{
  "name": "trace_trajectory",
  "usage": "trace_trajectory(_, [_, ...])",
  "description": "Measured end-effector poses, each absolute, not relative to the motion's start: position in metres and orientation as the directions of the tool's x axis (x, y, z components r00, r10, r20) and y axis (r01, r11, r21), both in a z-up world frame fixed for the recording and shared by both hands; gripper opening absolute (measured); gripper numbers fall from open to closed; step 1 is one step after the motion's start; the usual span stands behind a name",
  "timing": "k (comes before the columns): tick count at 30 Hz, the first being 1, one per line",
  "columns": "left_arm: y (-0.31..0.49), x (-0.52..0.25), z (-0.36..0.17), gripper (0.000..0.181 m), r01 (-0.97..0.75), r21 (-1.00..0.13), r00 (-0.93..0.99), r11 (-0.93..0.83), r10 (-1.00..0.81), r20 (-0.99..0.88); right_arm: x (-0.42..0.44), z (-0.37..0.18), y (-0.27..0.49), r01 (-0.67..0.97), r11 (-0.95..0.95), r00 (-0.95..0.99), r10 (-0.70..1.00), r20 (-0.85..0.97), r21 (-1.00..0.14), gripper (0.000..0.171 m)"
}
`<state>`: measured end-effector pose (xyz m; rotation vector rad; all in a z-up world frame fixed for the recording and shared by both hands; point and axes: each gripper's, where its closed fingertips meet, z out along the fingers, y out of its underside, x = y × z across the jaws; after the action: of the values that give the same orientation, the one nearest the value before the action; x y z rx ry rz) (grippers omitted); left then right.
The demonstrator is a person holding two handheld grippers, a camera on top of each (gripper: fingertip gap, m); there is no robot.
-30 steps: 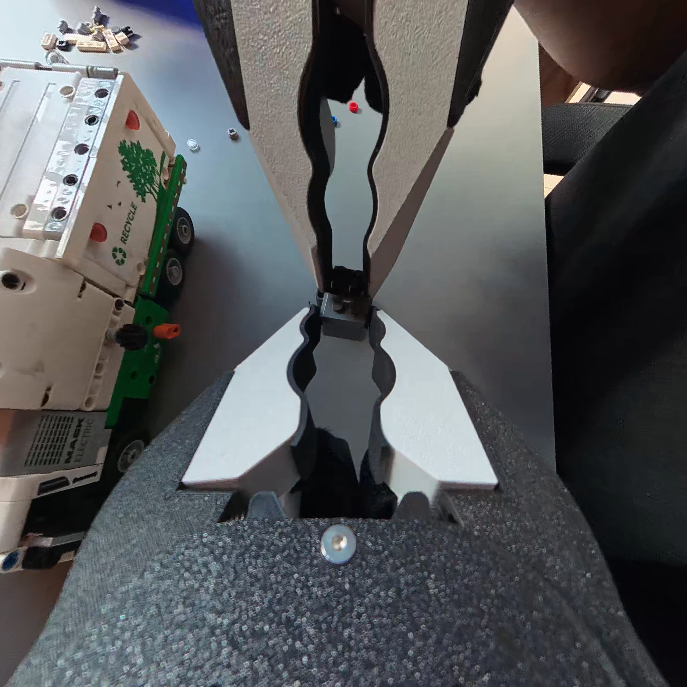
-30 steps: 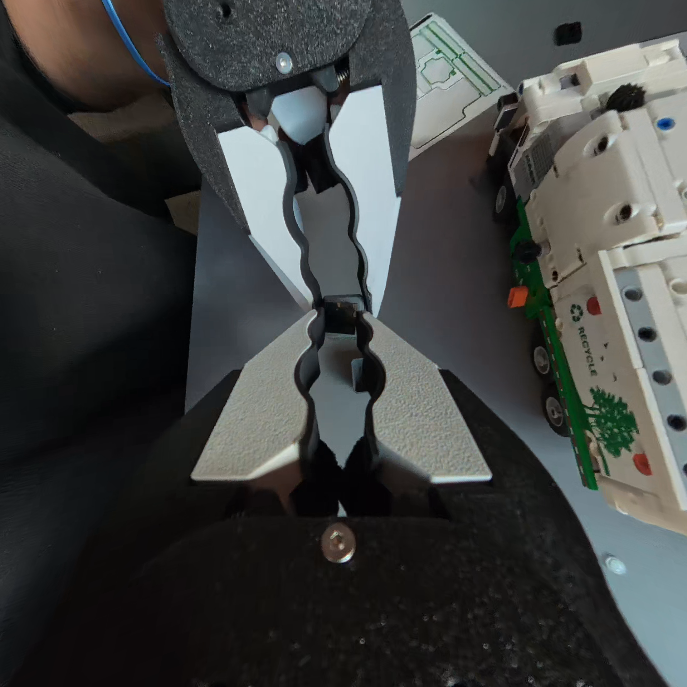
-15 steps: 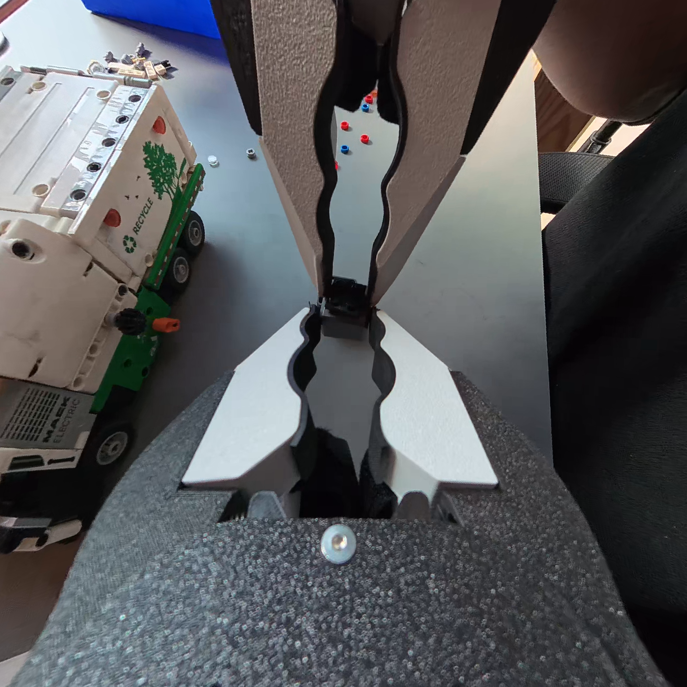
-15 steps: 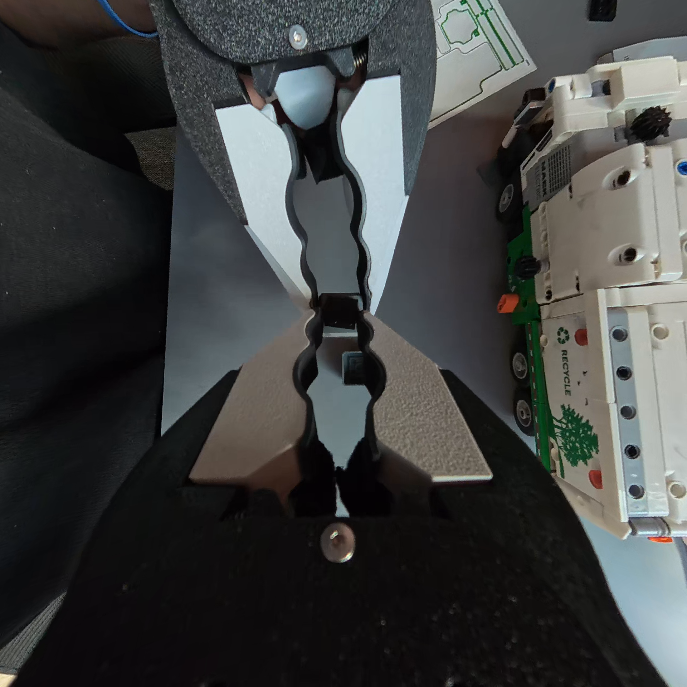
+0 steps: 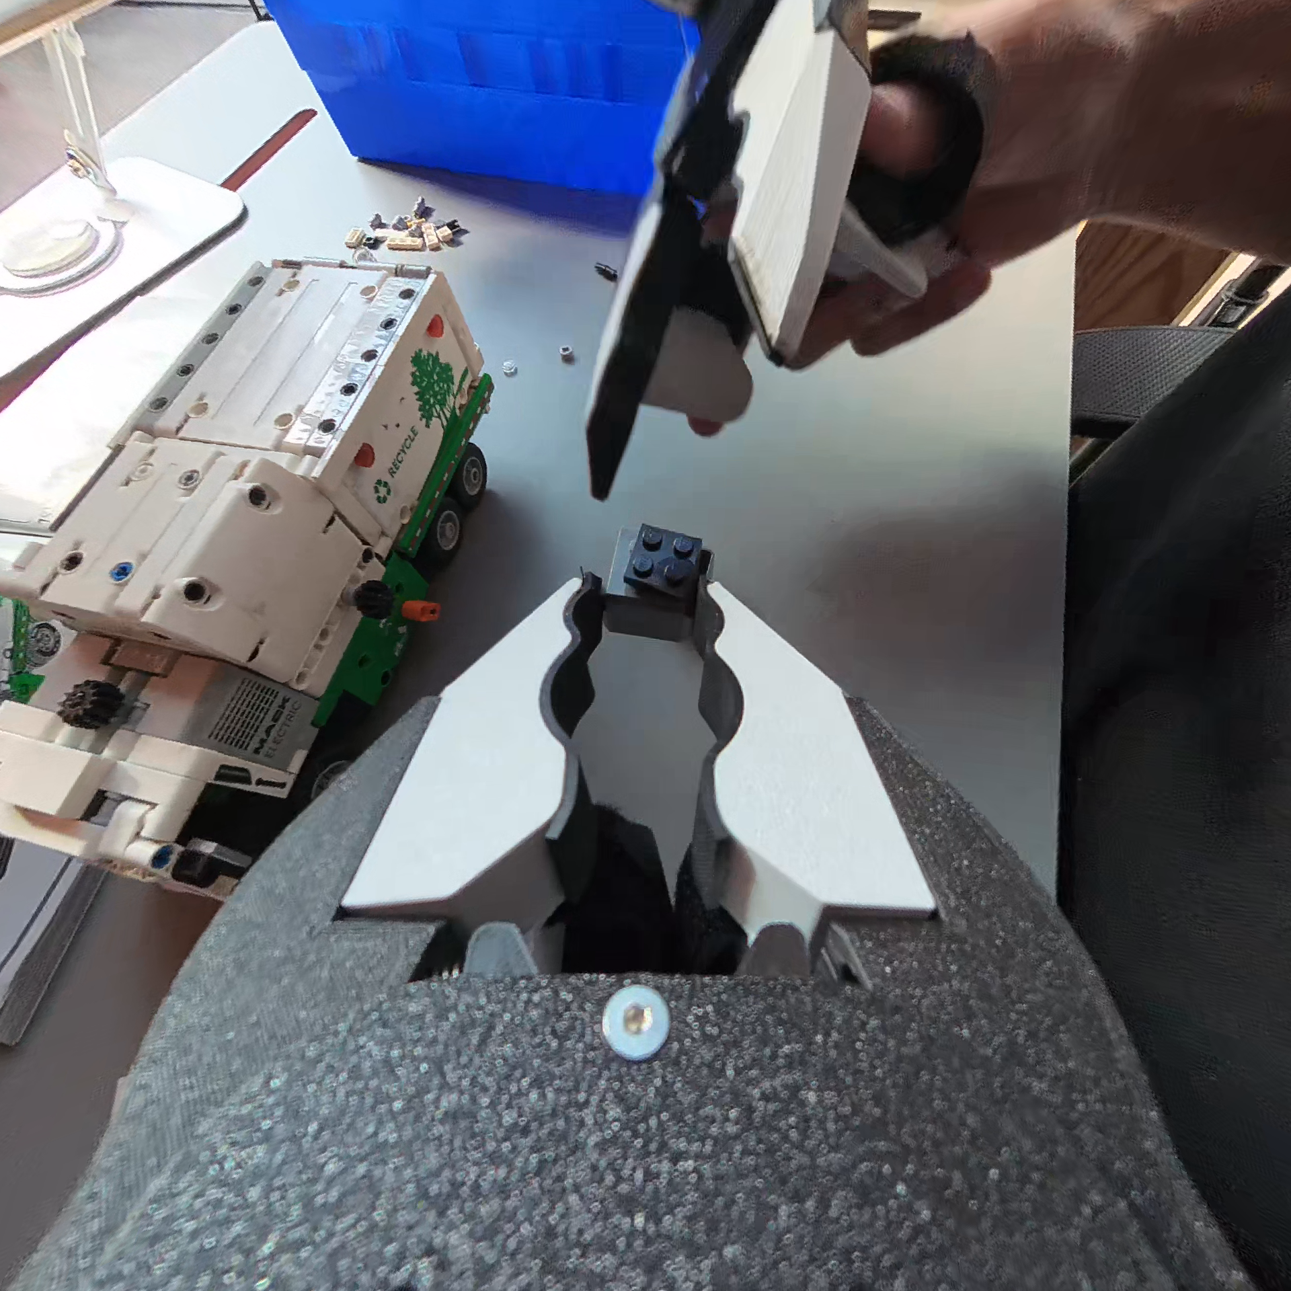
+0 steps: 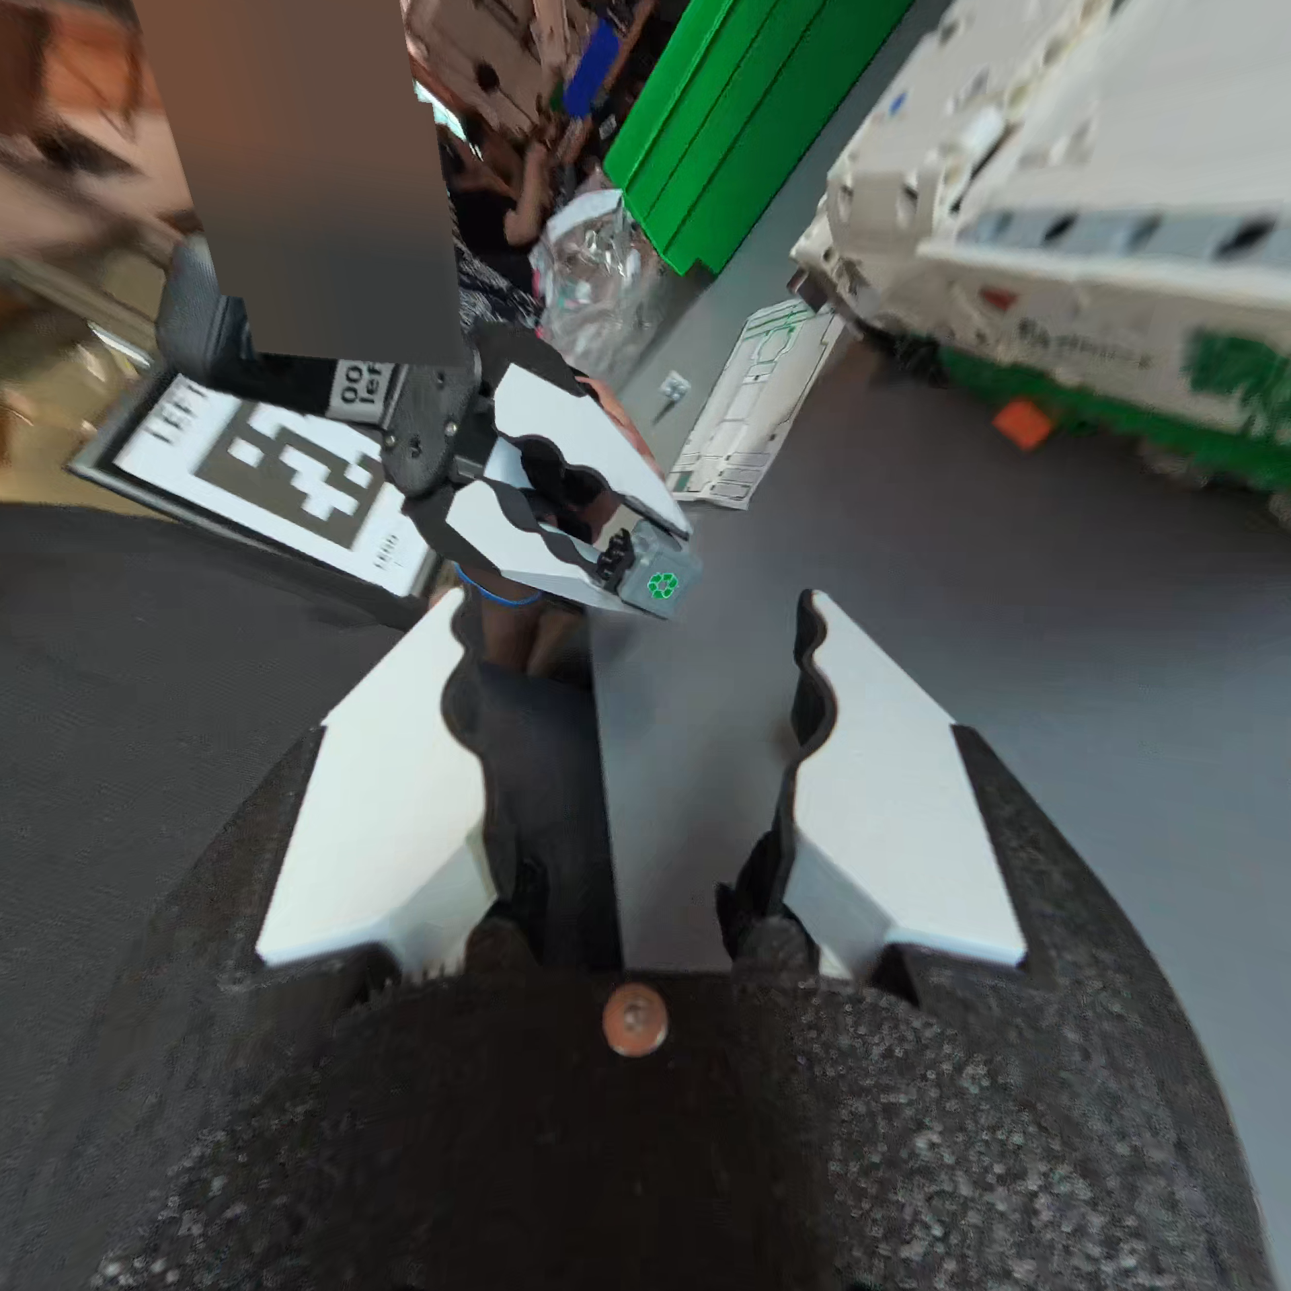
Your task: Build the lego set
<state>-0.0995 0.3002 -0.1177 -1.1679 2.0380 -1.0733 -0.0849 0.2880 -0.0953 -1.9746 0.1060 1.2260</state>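
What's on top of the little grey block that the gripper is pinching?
A dark plate with four studs sits on top of the grey block, which the left hand-held gripper pinches by its sides. Whether the plate is pressed fully down cannot be seen; the fingertips cover its edges.

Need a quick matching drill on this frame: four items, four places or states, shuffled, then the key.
Items
1. left gripper
2. right gripper
3. garbage truck model
4. blue bin

Places or states
A. standing on the grey table, to the left of the left gripper
B. fingers spread wide, nothing between them
C. at the far edge of the table, behind the loose small pieces
D. shut on a small grey block topped by a black four-stud plate

Pairs: 1-D, 2-B, 3-A, 4-C
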Motion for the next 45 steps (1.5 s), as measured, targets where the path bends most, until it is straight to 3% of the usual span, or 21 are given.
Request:
trace_trajectory(1, [0.299,-0.101,-0.116,0.025,-0.444,-0.848,-0.463,0.289,-0.884,-0.059,-0.091,-0.099,0.287,-0.527,-0.685,0.458,0.271,-0.847,-0.504,0.088])
trace_trajectory(4, [0.292,-0.105,-0.108,0.025,-0.436,-0.862,-0.446,0.257,-0.894,-0.041,-0.113,-0.101,0.288,-0.631,-0.681,0.327,0.201,-0.924,-0.371,0.088])
trace_trajectory(15, [0.288,-0.112,-0.104,0.024,-0.399,-0.877,-0.42,0.269,-0.903,-0.085,-0.131,-0.097,0.292,-0.638,-0.722,0.188,0.191,-0.964,-0.267,0.031])
trace_trajectory(28, [0.287,-0.115,-0.111,0.024,-0.307,-0.795,-0.484,0.523,-0.805,-0.342,-0.137,-0.105,0.288,-0.569,-0.78,0.199,0.175,-0.964,-0.259,0.027])
trace_trajectory(34, [0.286,-0.114,-0.11,0.024,-0.264,-0.75,-0.47,0.607,-0.76,-0.449,-0.137,-0.106,0.286,-0.554,-0.768,0.253,0.211,-0.944,-0.32,0.027])
trace_trajectory(38, [0.285,-0.113,-0.111,0.024,-0.253,-0.73,-0.468,0.635,-0.741,-0.482,-0.136,-0.107,0.285,-0.524,-0.753,0.336,0.245,-0.909,-0.397,0.026])
trace_trajectory(45, [0.286,-0.111,-0.104,0.024,-0.218,-0.745,-0.423,0.631,-0.749,-0.51,-0.135,-0.1,0.286,-0.569,-0.719,0.293,0.276,-0.915,-0.399,0.027])
